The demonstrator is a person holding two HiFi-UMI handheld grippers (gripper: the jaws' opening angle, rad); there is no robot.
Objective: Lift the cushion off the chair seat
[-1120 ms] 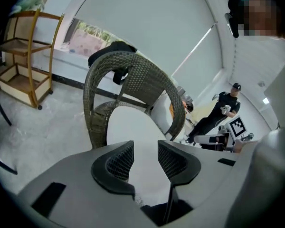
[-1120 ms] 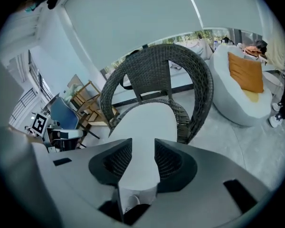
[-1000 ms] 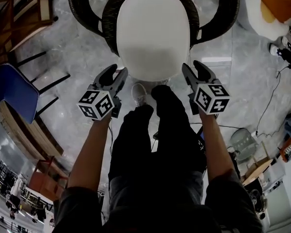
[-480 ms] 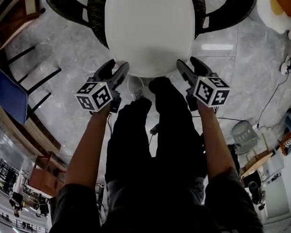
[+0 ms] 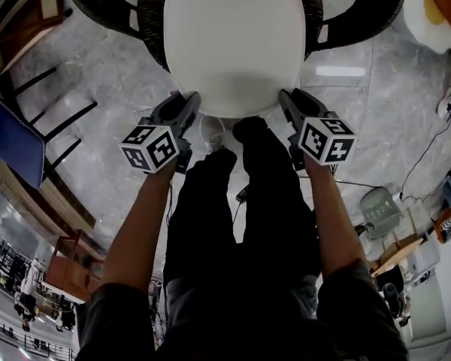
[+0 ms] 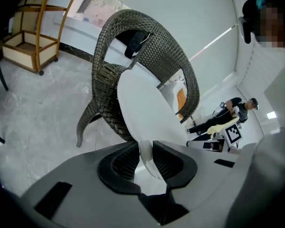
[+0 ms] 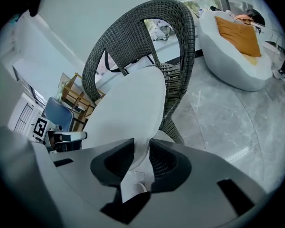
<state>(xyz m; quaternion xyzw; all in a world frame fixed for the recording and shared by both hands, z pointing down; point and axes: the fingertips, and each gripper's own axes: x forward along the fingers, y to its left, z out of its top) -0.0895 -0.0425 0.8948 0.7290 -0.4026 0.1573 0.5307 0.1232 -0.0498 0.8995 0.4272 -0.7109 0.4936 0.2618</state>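
Note:
A white oval cushion (image 5: 233, 43) lies on the seat of a dark wicker chair (image 5: 146, 21). My left gripper (image 5: 189, 104) is at the cushion's near-left edge and my right gripper (image 5: 286, 100) at its near-right edge. In the left gripper view the left gripper (image 6: 146, 148) has just been closing, and its pads now pinch the cushion (image 6: 142, 113) rim. In the right gripper view the right gripper (image 7: 141, 148) has likewise just been closing and grips the cushion (image 7: 128, 108) edge, with the chair back (image 7: 133, 32) behind.
The person's dark-trousered legs (image 5: 240, 201) stand between the grippers. A blue chair (image 5: 11, 138) and a wooden chair (image 5: 22, 13) are on the left. A white beanbag with an orange pad (image 7: 237, 46) sits to the right, and cables (image 5: 421, 149) trail on the marble floor.
Both grippers came down onto the cushion's near edge, and their jaws went from spread wide to closed on the rim. The cushion still rests on the seat.

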